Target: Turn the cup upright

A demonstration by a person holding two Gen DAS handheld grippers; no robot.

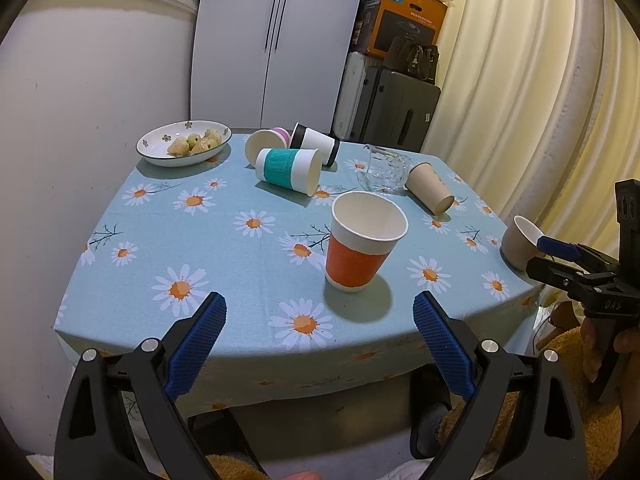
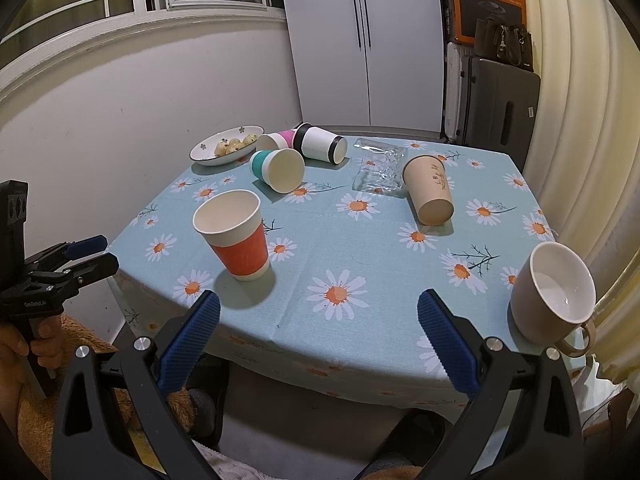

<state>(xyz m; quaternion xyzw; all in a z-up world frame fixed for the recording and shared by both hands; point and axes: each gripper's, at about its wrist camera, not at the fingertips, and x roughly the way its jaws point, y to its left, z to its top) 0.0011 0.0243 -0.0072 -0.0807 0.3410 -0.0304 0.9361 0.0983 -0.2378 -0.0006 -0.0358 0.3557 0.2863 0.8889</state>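
Observation:
An orange-banded paper cup (image 1: 362, 240) (image 2: 236, 234) stands upright near the table's front edge. A teal-banded cup (image 1: 289, 170) (image 2: 277, 169), a pink-banded cup (image 1: 266, 143) (image 2: 276, 140), a black-banded cup (image 1: 314, 143) (image 2: 320, 143) and a beige paper cup (image 1: 430, 187) (image 2: 429, 190) lie on their sides further back. A clear glass (image 1: 382, 168) (image 2: 378, 170) also lies on its side. My left gripper (image 1: 320, 334) is open and empty at the front edge. My right gripper (image 2: 320, 332) is open and empty too.
A beige mug (image 2: 554, 290) (image 1: 520, 242) stands at the front right corner. A white bowl (image 1: 158, 154) (image 2: 204, 152) of food sits at the back left. The table (image 1: 248, 264) has a daisy cloth. A fridge, suitcases and a curtain stand behind.

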